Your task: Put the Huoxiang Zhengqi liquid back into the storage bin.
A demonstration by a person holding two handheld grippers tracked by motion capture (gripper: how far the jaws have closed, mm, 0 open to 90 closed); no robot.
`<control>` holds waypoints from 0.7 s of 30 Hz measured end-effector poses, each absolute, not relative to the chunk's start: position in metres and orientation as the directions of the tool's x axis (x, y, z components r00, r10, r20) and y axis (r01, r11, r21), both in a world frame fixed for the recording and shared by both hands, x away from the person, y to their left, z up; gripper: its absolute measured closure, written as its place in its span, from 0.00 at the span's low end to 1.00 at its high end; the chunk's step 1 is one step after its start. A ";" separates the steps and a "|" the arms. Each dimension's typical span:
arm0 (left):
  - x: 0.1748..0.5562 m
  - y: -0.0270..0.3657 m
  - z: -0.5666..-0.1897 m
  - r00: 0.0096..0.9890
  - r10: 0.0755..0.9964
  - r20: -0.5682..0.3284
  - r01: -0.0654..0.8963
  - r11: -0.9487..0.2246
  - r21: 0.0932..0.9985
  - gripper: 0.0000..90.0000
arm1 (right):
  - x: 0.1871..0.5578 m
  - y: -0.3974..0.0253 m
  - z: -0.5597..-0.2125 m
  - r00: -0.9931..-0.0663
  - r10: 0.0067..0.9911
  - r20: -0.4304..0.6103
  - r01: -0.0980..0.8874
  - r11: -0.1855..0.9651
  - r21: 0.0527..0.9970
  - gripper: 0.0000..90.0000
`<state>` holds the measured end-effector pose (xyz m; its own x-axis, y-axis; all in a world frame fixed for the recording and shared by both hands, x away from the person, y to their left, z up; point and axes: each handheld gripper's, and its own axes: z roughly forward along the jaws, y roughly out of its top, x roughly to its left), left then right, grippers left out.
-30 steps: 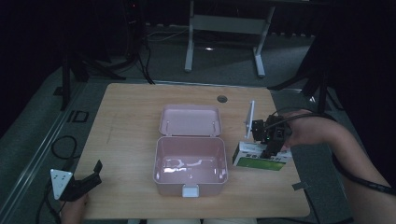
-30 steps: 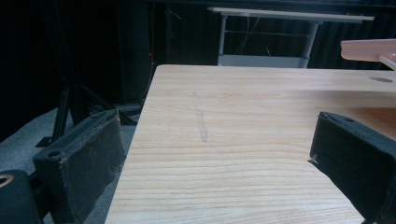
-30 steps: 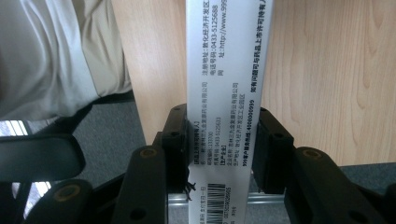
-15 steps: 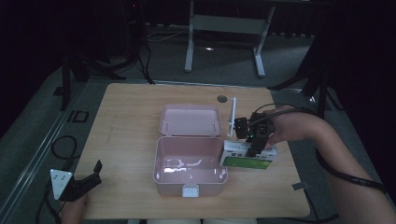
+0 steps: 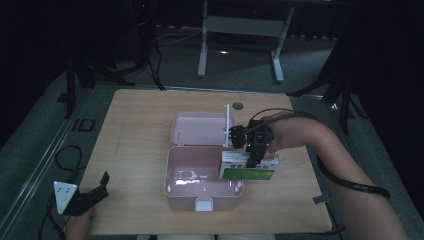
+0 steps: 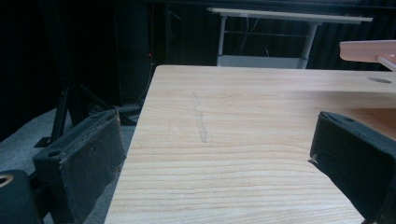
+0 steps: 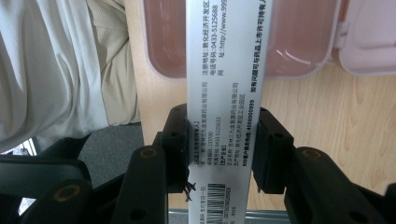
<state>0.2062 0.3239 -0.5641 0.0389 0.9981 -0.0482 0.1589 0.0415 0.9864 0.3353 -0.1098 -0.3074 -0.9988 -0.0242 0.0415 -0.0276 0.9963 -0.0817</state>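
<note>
Table (image 5: 150, 150): light wood, a pink box at its middle.
Pink box (image 5: 200, 185): lid (image 5: 197, 129) folded back toward 12 o'clock; tray looks empty.
Medicine carton (image 5: 248, 167): white and green, at the tray's 3 o'clock rim, partly over it, not yet inside.
Right gripper (image 5: 251, 155): jaws clamped on the carton's narrow sides.
Left gripper (image 5: 90, 196): at 8 o'clock, jaws wide, holding nothing.
Progress: carton lifted and brought to the box; lowering, release and probably closing remain.

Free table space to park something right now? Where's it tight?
Bare table left of the pink box, up to the left gripper; also the far strip behind the lid. Crowded at the box's right edge, where the right gripper holds the carton.
</note>
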 end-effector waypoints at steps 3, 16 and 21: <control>0.206 0.324 -0.564 0.040 0.998 -0.047 0.160 0.040 0.986 0.04 | 0.335 -0.102 -0.307 -0.998 -0.034 0.048 -0.037 0.996 -0.078 0.69; 0.206 0.324 -0.564 0.041 0.998 -0.051 0.158 0.044 0.986 0.04 | 0.334 -0.069 -0.308 -0.996 -0.068 0.056 -0.072 0.994 -0.077 0.69; 0.206 0.324 -0.564 0.044 0.998 -0.050 0.158 0.042 0.987 0.04 | 0.332 -0.056 -0.309 -0.996 -0.078 0.053 -0.083 0.993 -0.083 0.69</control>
